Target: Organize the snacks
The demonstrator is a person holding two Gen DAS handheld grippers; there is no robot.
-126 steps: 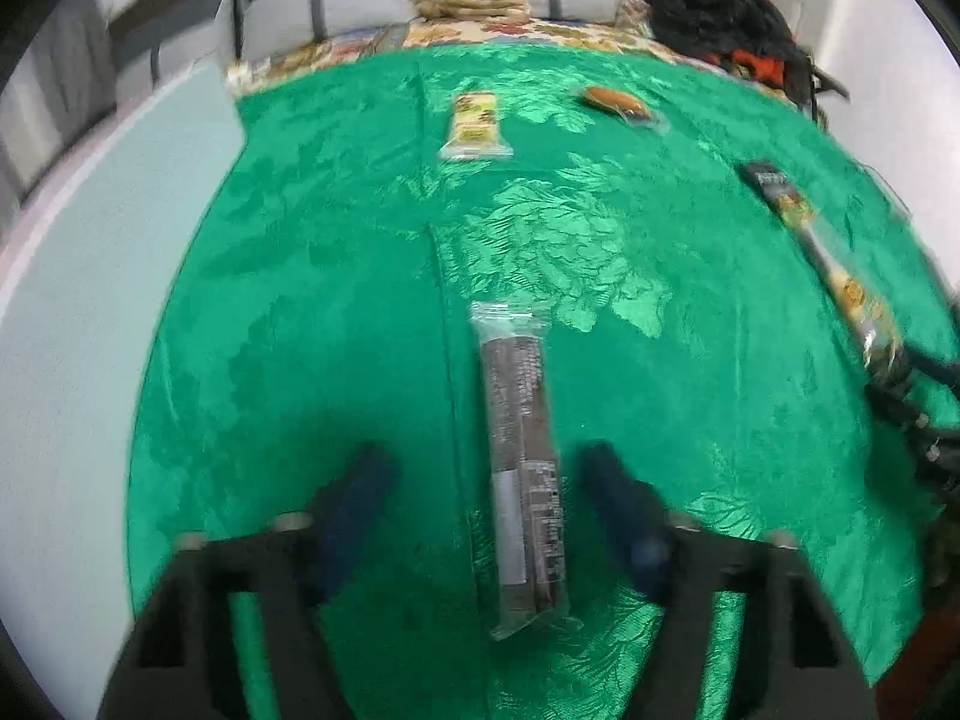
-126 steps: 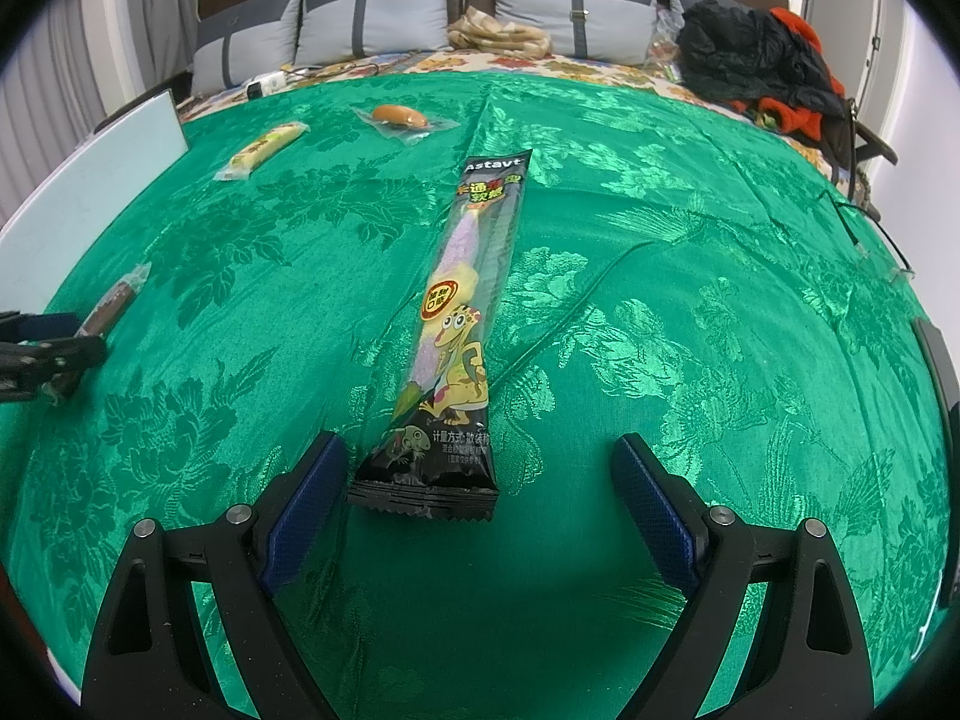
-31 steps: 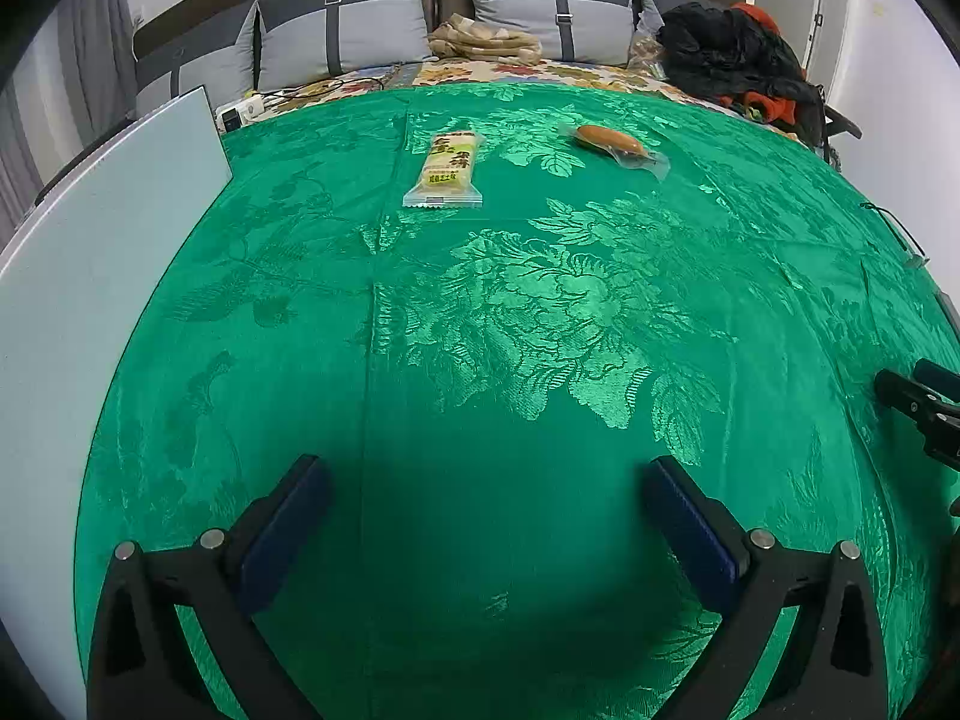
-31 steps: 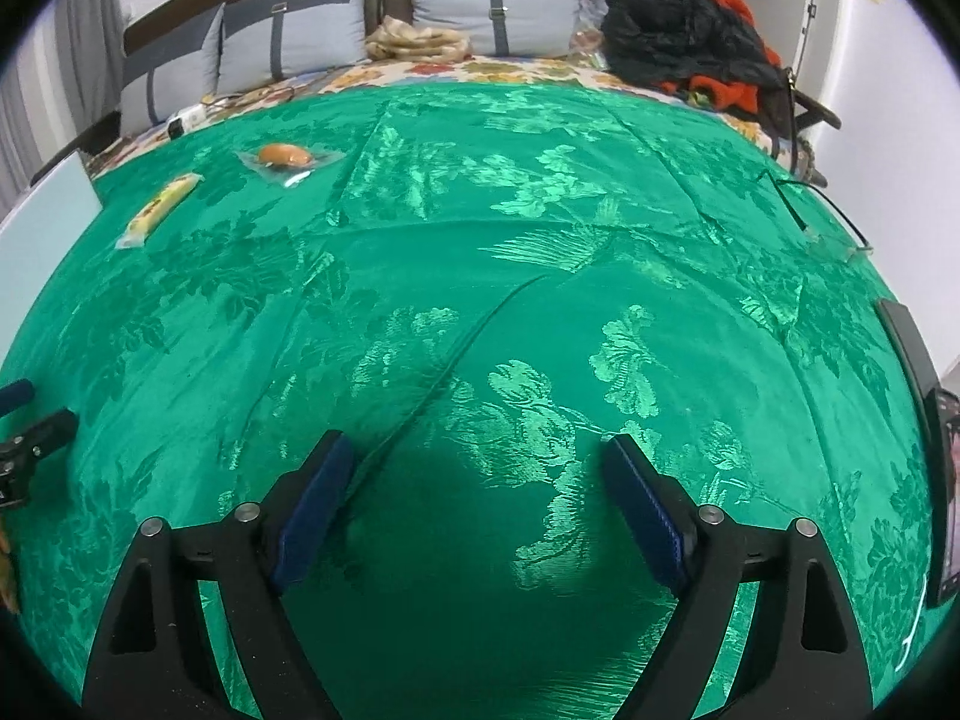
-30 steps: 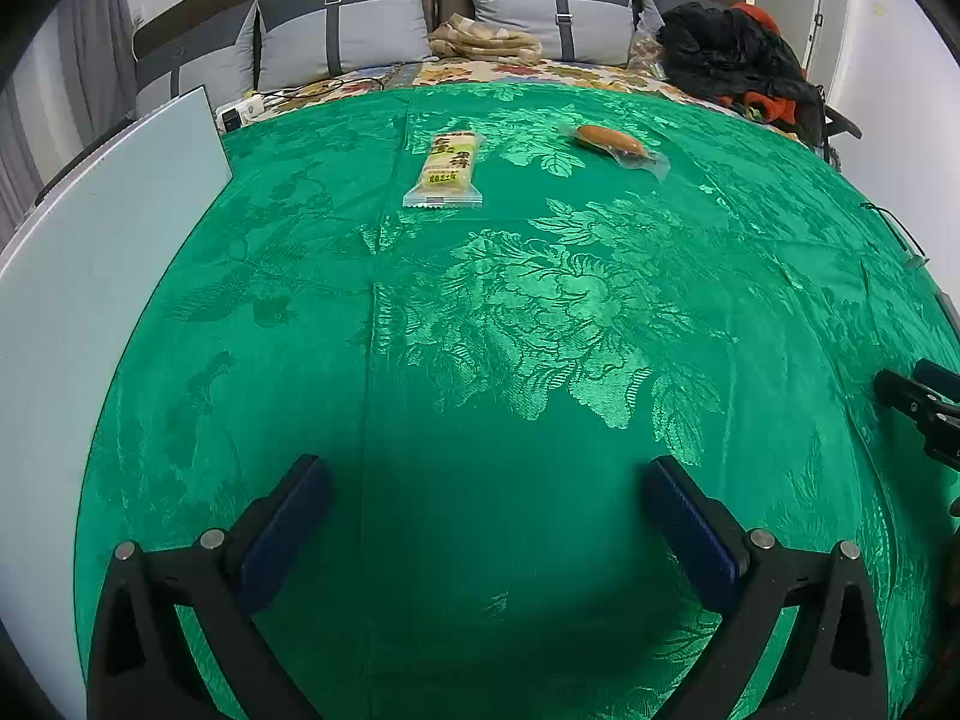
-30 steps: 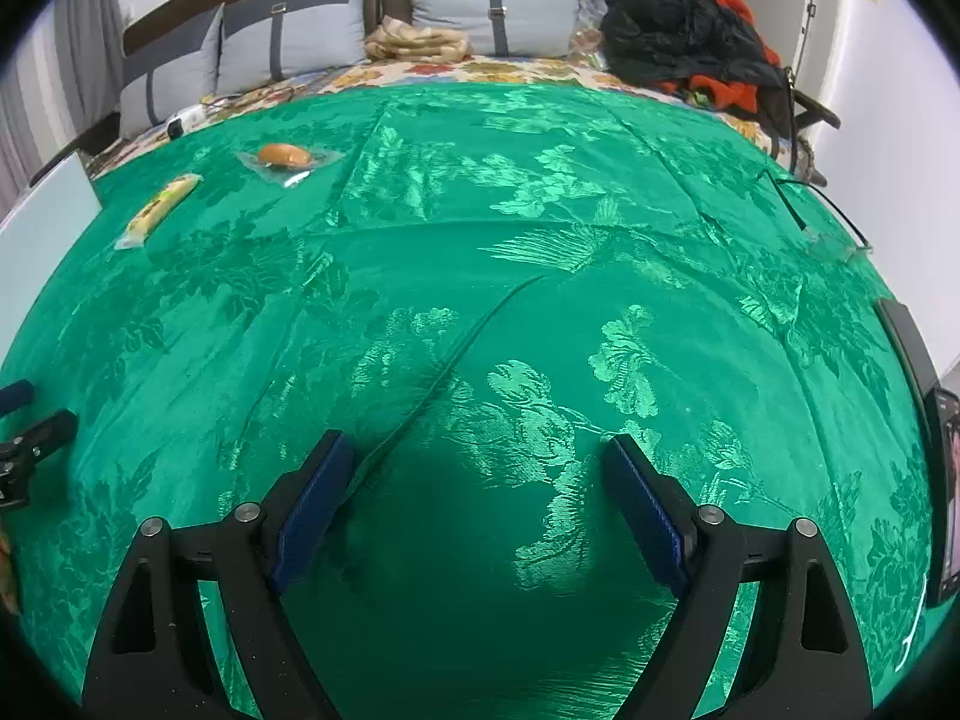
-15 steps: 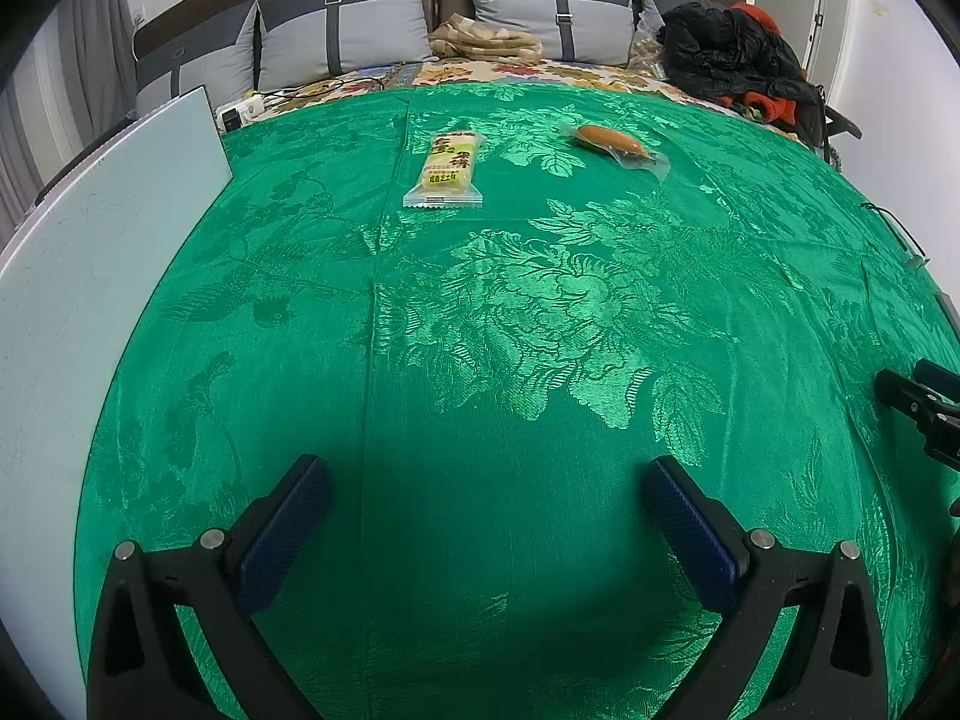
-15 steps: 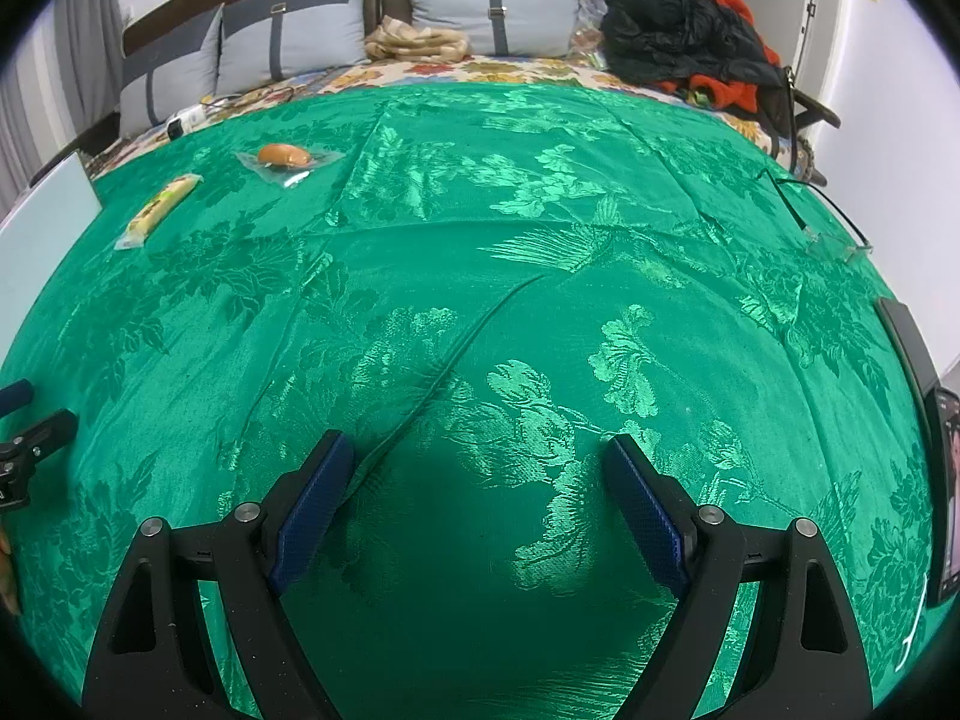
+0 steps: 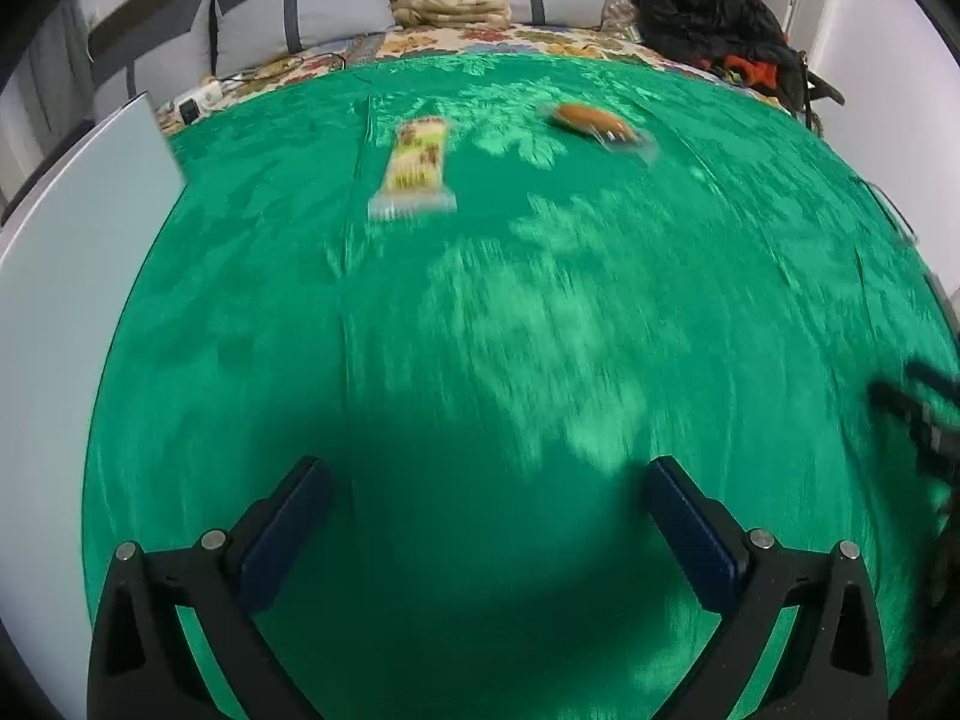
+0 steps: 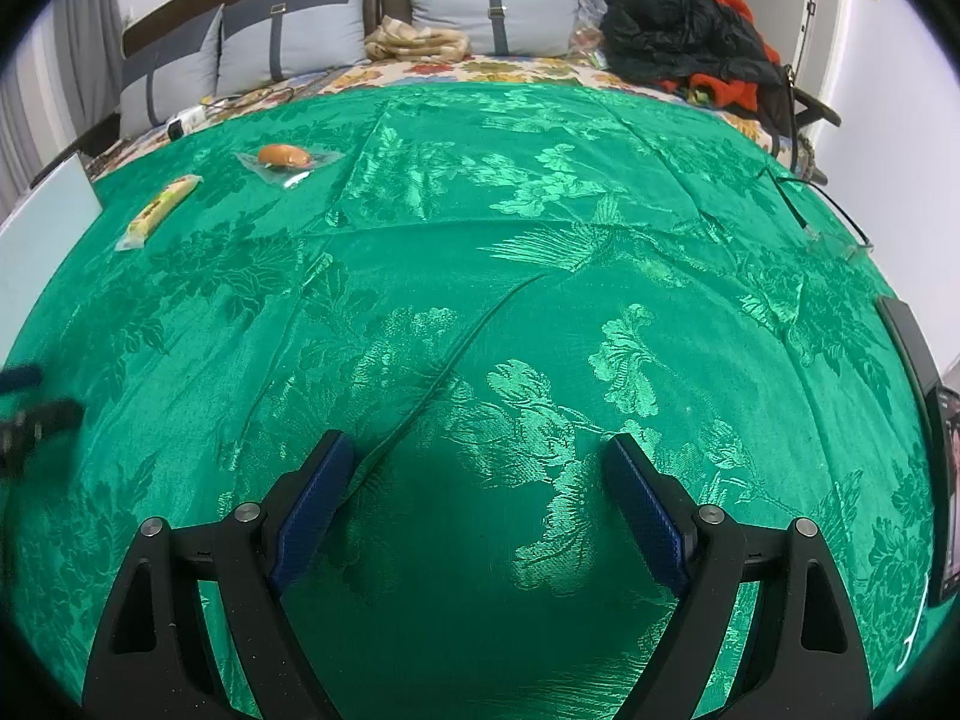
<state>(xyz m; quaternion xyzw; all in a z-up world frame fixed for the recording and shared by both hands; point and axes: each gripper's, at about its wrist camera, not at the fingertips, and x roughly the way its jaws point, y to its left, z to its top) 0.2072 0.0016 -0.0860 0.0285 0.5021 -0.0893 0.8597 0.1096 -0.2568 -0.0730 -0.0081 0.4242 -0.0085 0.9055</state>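
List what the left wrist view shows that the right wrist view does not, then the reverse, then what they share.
Only the left wrist view shows the left gripper up close, open over bare cloth, with the right gripper as a dark blur at its right edge.

Only the right wrist view shows the right gripper up close, open, and a dark screen device at the right edge.

Both show the green tablecloth, the yellow snack bar, the orange sausage in clear wrap, the grey pillows, the black and orange clothing pile and the pale board on the left.
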